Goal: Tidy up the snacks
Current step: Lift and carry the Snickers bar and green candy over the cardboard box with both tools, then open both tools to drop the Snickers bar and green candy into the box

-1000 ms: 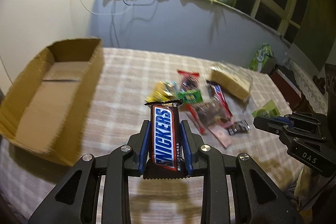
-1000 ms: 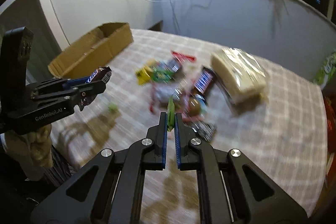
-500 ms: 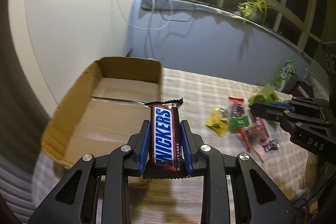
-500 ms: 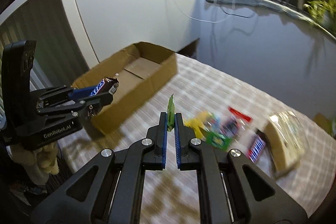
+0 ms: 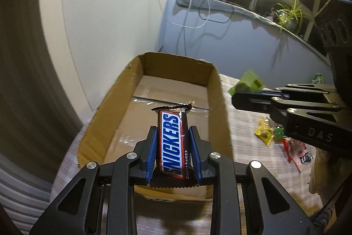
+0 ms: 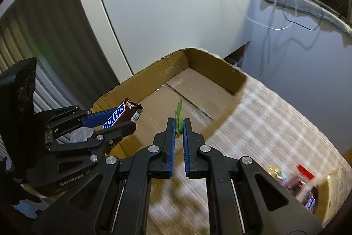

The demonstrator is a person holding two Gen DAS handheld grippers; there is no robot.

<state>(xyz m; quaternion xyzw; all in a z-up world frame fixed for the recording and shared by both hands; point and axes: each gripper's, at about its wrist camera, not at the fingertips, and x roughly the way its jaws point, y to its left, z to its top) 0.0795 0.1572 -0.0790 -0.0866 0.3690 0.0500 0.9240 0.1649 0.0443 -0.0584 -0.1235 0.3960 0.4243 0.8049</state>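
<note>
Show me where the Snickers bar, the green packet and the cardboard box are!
Snickers bar [image 5: 172, 142], left wrist view, on its blue logo.
Green packet [image 6: 179, 116], right wrist view, its thin edge.
Cardboard box [image 5: 176, 63], left wrist view, far wall.

- Right gripper [image 6: 178, 124]: jaws clamped on a thin green packet [image 6: 179, 117], held edge-on and upright.
- Left gripper [image 6: 123, 117]: at frame left, jaws closed on a Snickers bar [image 6: 120, 115] whose end projects over the box's near corner.
- Cardboard box [image 6: 211, 65]: open-topped, on the checked table [image 6: 275, 124], directly ahead of both grippers.
- Snack pile [image 6: 294, 182]: lower right on the table, blurred.
</note>
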